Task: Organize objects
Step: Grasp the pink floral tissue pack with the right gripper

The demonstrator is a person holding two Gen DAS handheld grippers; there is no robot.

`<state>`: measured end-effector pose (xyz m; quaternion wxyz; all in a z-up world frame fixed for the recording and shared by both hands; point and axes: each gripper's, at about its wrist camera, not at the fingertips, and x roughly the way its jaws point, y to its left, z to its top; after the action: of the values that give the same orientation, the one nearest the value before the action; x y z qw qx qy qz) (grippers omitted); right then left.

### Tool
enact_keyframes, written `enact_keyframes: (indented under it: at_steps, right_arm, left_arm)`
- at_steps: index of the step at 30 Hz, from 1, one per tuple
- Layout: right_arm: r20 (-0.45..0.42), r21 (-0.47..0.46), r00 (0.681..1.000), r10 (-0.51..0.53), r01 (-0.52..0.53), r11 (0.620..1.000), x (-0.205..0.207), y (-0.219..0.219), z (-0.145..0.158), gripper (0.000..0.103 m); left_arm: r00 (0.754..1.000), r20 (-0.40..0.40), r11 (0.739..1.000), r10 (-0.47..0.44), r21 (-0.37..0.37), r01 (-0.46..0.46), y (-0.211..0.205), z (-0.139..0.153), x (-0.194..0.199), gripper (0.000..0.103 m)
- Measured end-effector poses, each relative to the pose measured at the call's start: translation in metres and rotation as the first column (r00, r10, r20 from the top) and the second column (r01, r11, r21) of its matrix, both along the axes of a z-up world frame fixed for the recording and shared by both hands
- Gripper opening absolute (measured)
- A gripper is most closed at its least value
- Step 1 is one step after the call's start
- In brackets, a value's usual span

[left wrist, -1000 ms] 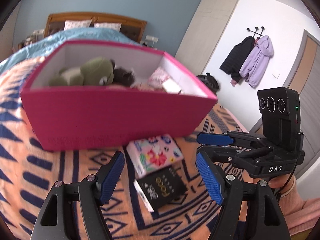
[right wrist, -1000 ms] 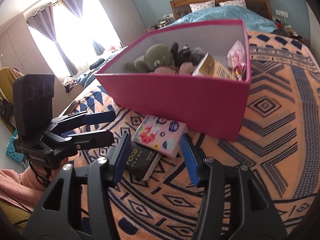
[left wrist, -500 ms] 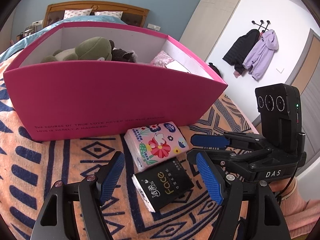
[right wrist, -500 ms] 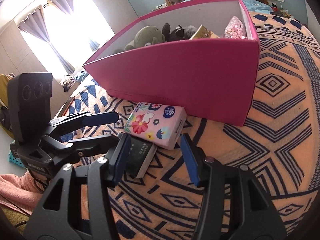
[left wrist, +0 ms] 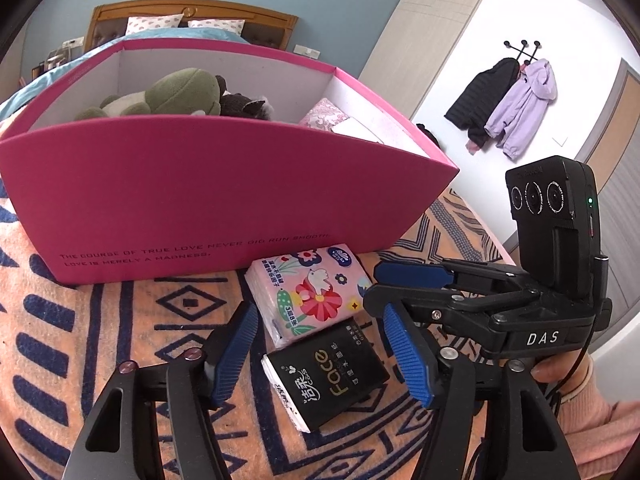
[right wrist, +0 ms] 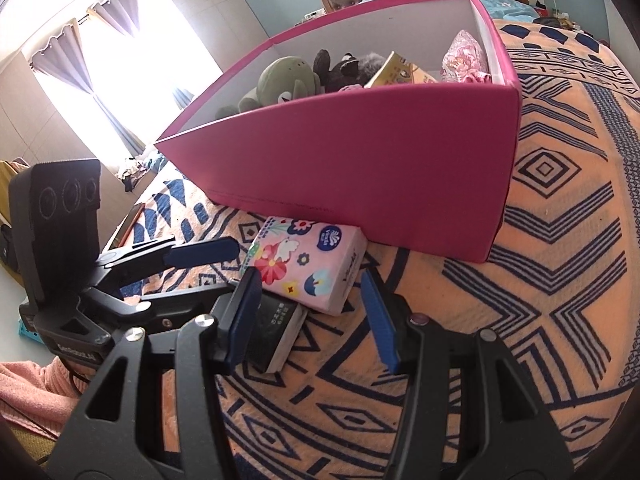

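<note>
1. bedroom it was, blue wall and wooden headboard [left wrist: 192, 12] at the back, and a bed spread with an orange blanket [right wrist: 560, 240] patterned in navy.
2. big pink box [left wrist: 224, 200] sat on that blanket, open-topped, with a green plush toy [left wrist: 180, 94], a dark plush toy [left wrist: 242, 104] and a pink patterned pouch [right wrist: 466, 58] inside.
3. right against the box's front wall lay the floral tissue pack [left wrist: 312, 290], flat on the blanket.
4. touching its near edge was the black tissue pack [left wrist: 328, 376], also flat.
5. the left gripper [left wrist: 324, 350] had just been closing, and there it was, jaws straddling the black tissue pack, pads not pressing on it in this view, so released.
6. the right gripper [right wrist: 310, 308] hovered by the floral tissue pack's near corner, jaws apart, gripping nothing; its left finger [right wrist: 244, 312] crossed in front of the black pack.
7. far wall, two jackets [left wrist: 508, 108] hung on hooks.
</note>
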<state>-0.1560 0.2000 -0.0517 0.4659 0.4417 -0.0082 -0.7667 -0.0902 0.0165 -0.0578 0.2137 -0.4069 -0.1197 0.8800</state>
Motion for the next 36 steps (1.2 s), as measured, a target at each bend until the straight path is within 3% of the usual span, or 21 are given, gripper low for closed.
enact_keyframes:
  at_steps: [9, 12, 19, 29, 36]
  right_arm:
    - [0.012, -0.010, 1.000, -0.014, 0.014, 1.000, -0.006, -0.004, -0.002, 0.054]
    - [0.023, -0.022, 0.999, -0.023, 0.023, 0.999, -0.010, -0.004, -0.003, 0.054]
    - [0.045, -0.009, 0.999, -0.014, 0.014, 1.000, -0.012, -0.013, -0.012, 0.042]
    - [0.039, -0.020, 0.999, -0.015, 0.016, 1.000, -0.008, -0.013, -0.010, 0.041]
    - [0.015, -0.037, 1.000, -0.015, 0.015, 0.999, 0.000, -0.009, -0.003, 0.041]
  left_arm:
    - [1.000, 0.016, 1.000, -0.011, 0.023, 0.010, 0.002, -0.001, 0.000, 0.048]
    - [1.000, 0.022, 0.999, -0.010, 0.032, 0.010, 0.002, -0.002, 0.000, 0.046]
    - [0.999, 0.051, 0.999, -0.009, 0.052, 0.006, 0.002, -0.008, -0.004, 0.046]
    - [0.998, 0.060, 0.997, -0.010, 0.072, 0.005, 0.005, -0.008, -0.007, 0.046]
    - [0.999, 0.021, 0.998, -0.024, 0.061, 0.023, 0.007, 0.001, 0.003, 0.046]
